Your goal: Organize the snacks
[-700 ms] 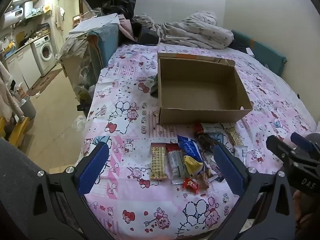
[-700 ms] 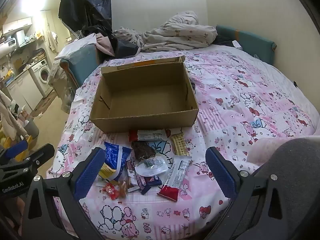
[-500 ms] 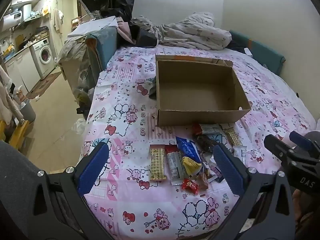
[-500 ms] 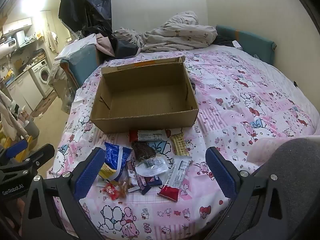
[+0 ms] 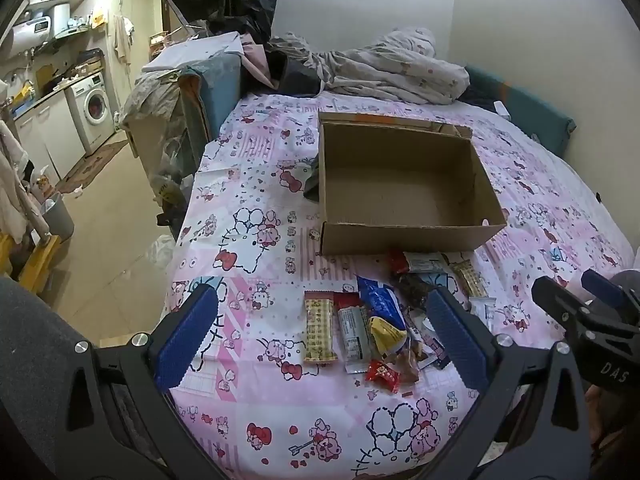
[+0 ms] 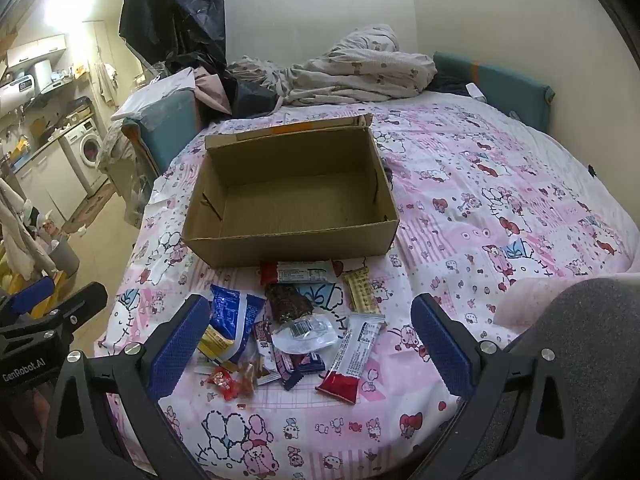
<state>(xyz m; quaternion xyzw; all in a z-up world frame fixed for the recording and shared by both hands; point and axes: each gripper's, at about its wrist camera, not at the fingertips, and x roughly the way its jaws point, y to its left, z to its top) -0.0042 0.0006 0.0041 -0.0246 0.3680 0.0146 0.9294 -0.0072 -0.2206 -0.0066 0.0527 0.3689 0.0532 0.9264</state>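
An empty brown cardboard box (image 5: pixel 404 184) (image 6: pixel 292 196) sits open-topped on a bed with a pink cartoon-print sheet (image 5: pixel 256 240) (image 6: pixel 500 200). In front of it lies a loose pile of several wrapped snacks (image 5: pixel 376 320) (image 6: pixel 296 320): a blue bag (image 6: pixel 232 316), a yellow wafer bar (image 5: pixel 319 332), a red-ended white bar (image 6: pixel 352 356), a small red candy (image 6: pixel 222 380). My left gripper (image 5: pixel 320 336) hovers open above the pile's left side. My right gripper (image 6: pixel 308 340) hovers open above the pile. Nothing is between either pair of blue pads. Each gripper shows at the edge of the other's view.
A crumpled blanket (image 6: pixel 356 68) and dark clothes lie at the bed's far end. A teal cushion (image 6: pixel 496 88) lines the right wall. Left of the bed are a cluttered teal chair (image 5: pixel 208 88), bare floor, a washing machine (image 5: pixel 94 106) and a grey bin (image 5: pixel 60 216).
The left view has shifted slightly; the box and snacks sit a little further left and higher in it. The right gripper has held still. Both stay open.
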